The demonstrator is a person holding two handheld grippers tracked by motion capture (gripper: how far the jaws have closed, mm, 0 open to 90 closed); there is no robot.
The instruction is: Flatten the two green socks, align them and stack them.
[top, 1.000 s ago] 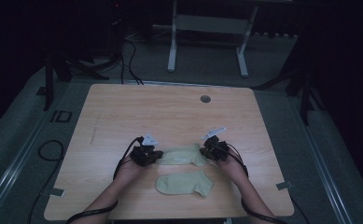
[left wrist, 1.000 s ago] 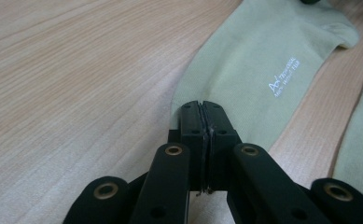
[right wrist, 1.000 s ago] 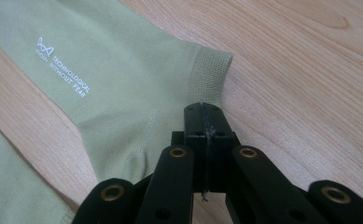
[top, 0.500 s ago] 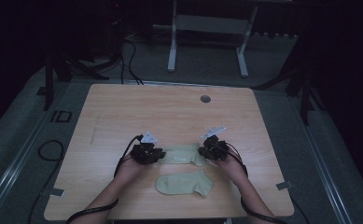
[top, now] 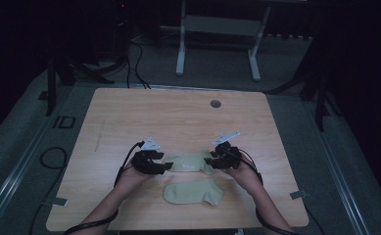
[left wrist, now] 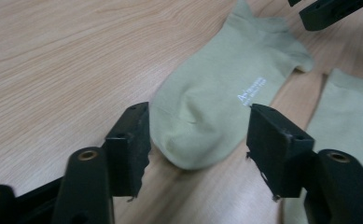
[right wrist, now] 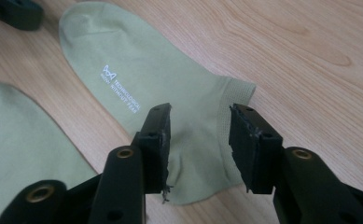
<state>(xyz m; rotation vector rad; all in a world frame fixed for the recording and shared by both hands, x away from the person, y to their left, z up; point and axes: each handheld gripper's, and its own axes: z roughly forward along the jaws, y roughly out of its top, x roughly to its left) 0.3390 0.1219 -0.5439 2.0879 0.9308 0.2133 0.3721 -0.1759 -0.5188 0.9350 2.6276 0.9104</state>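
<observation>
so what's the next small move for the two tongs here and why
Probably lift both tongs clear. The left tongs have just been opening around the toe of the far sock, the right tongs around its cuff, and it lies flat beside the near sock, seemingly placed.

A pale wooden table with a small round grommet near its far edge carries two light green socks: the farther sock, the nearer sock.

Dim room; grey floor; light wood worktop; white metal frame behind; black cables on floor.
</observation>
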